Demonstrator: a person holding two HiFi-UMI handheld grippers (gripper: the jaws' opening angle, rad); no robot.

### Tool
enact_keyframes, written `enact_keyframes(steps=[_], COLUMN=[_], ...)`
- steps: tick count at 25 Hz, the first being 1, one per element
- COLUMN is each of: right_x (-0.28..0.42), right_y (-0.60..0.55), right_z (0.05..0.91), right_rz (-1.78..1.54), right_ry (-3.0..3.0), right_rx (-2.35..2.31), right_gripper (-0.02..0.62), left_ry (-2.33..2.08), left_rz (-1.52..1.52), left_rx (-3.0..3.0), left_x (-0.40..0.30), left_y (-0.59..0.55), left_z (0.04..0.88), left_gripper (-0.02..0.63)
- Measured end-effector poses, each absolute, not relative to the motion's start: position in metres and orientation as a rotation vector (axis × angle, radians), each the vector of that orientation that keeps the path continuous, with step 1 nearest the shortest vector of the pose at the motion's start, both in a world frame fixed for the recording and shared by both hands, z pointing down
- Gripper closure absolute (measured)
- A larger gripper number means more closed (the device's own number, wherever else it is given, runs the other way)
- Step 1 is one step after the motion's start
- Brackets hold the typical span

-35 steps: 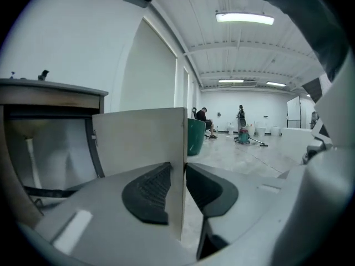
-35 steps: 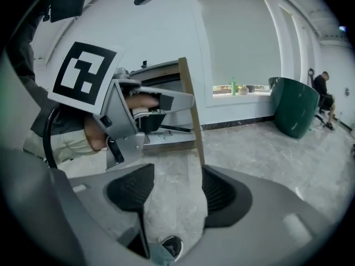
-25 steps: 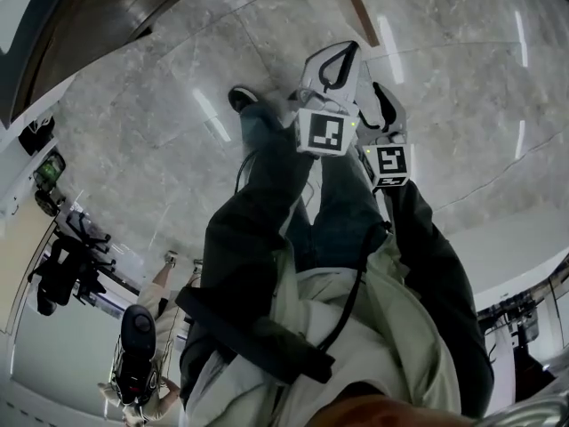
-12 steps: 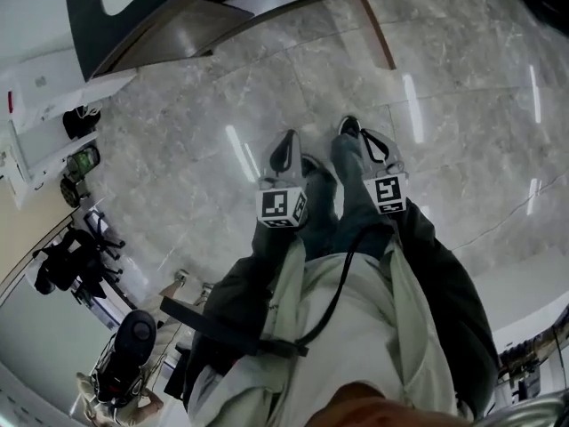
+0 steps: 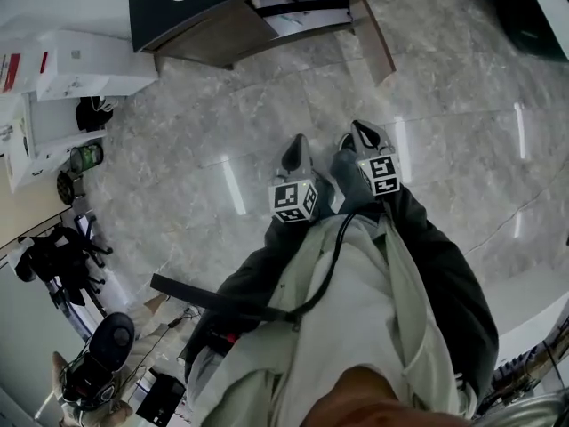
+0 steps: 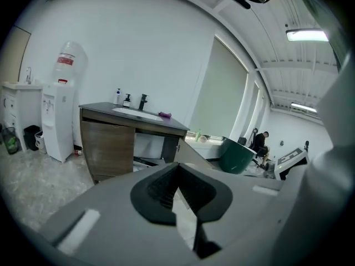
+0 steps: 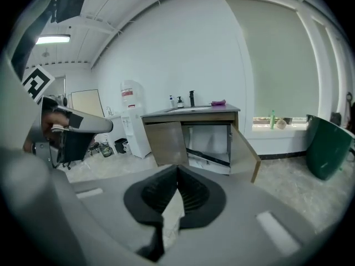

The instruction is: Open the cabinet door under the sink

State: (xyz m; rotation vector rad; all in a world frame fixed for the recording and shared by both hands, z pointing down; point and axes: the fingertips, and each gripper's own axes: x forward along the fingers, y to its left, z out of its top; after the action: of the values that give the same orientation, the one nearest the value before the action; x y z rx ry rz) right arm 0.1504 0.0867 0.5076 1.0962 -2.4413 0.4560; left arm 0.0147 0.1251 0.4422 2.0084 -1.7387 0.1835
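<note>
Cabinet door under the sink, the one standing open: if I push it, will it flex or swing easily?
The open door looks like a flat, thin wooden panel, so probably stiff and fairly light. It hangs by one edge from the sink cabinet, so a push should swing it, not slide it.

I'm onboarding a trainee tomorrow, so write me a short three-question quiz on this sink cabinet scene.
1. True or false: both doors of the sink cabinet are closed.
2. The right hand-held gripper is: A) open and empty; B) shut and empty; C) shut on a door handle.
3. Fill in: the tall white appliance beside the cabinet is a water ____.
Key: 1 false, one door stands open; 2 B; 3 dispenser.
</note>
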Motion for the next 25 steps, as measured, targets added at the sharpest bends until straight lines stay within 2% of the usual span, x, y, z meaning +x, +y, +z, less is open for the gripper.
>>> enact_keyframes(steps=[25], right_x=[0.107], right_y=[0.161], right_z=[0.47], right_rz=[0.387], right_ry=[-2.472], right_rx=[0.946], right_gripper=[0.594], left_ry=[-1.638], left_rz=[0.187], left_rx=[2.076], left_x=[-0.016], left_y=[0.167], left_z=[0.42], left_gripper=[0.6])
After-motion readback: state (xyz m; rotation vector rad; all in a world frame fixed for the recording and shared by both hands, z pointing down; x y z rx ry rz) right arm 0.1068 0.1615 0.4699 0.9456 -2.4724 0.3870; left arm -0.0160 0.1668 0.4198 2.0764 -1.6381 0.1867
